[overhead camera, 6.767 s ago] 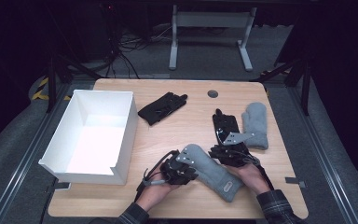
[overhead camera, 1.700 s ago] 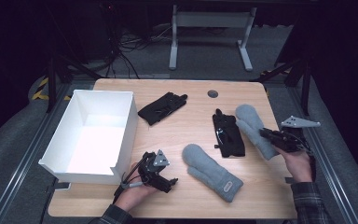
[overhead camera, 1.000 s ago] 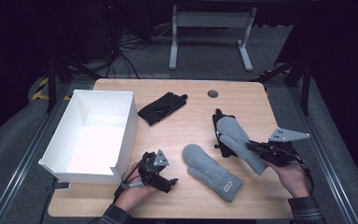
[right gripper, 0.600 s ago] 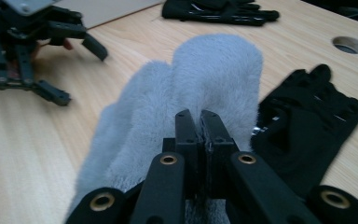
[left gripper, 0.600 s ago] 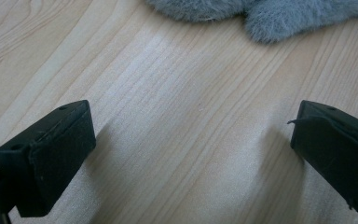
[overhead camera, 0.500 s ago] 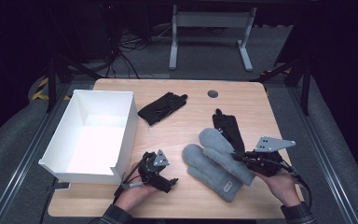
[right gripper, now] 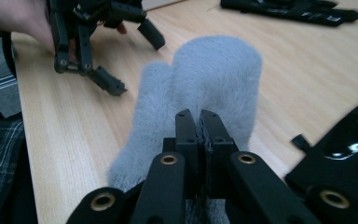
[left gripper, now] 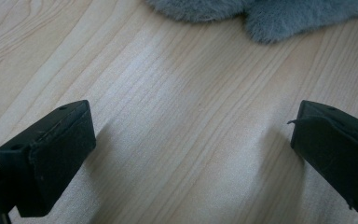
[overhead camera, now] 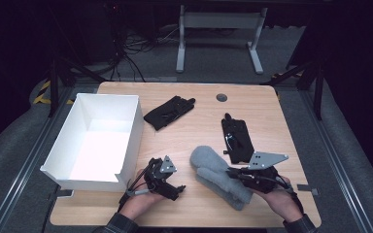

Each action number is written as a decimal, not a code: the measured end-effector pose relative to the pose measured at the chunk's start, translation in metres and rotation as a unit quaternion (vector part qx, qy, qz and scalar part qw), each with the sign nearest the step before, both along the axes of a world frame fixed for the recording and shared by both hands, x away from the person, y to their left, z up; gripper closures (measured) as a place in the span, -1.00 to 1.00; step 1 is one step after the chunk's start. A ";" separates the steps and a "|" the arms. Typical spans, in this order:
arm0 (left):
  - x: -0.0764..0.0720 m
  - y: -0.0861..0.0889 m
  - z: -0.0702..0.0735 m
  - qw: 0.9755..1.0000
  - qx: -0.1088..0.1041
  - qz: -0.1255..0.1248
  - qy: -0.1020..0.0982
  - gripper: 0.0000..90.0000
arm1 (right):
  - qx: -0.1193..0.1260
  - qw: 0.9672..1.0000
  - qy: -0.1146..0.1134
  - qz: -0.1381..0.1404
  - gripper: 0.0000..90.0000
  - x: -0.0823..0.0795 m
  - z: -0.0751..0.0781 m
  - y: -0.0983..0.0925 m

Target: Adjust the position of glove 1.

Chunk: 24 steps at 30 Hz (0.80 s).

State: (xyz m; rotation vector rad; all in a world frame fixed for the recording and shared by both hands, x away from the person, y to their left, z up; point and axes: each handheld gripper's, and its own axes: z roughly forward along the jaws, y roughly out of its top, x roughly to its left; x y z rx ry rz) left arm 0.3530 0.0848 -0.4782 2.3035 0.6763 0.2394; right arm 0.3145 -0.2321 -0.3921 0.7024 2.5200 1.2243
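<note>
Right claw (overhead camera: 234, 173) gripped the top mitten (overhead camera: 212, 166); best laid squarely over its twin, left claw (overhead camera: 177, 187) open.

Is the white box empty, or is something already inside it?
Empty. In the high view the white box shows a bare white floor, and both black gloves lie outside on the table.

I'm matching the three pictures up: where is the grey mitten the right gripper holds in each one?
High view: grey mitten low, right of centre.
Left gripper view: grey fleece along the top edge; which mitten, I cannot tell.
Right gripper view: centre, beyond the shut jaws.
Shared landmark: wooden table.
</note>
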 end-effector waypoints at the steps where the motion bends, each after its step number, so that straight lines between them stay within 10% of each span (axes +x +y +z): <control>1: 0.000 0.000 0.000 1.000 0.000 0.000 0.000 -1.00 | -0.006 1.000 0.002 -0.003 0.96 0.000 -0.002 0.001; 15: 0.000 -0.002 0.003 1.000 0.011 0.005 0.009 -0.98 | -0.031 0.998 0.047 -0.009 0.82 0.011 -0.025 0.003; 20: -0.002 -0.003 0.013 1.000 0.023 0.017 -0.004 -0.64 | -0.002 0.999 0.031 -0.016 0.46 0.010 -0.014 -0.006; 24: -0.005 -0.001 0.029 1.000 -0.007 0.014 -0.009 0.05 | 0.016 0.999 0.009 -0.037 0.69 0.010 -0.003 -0.021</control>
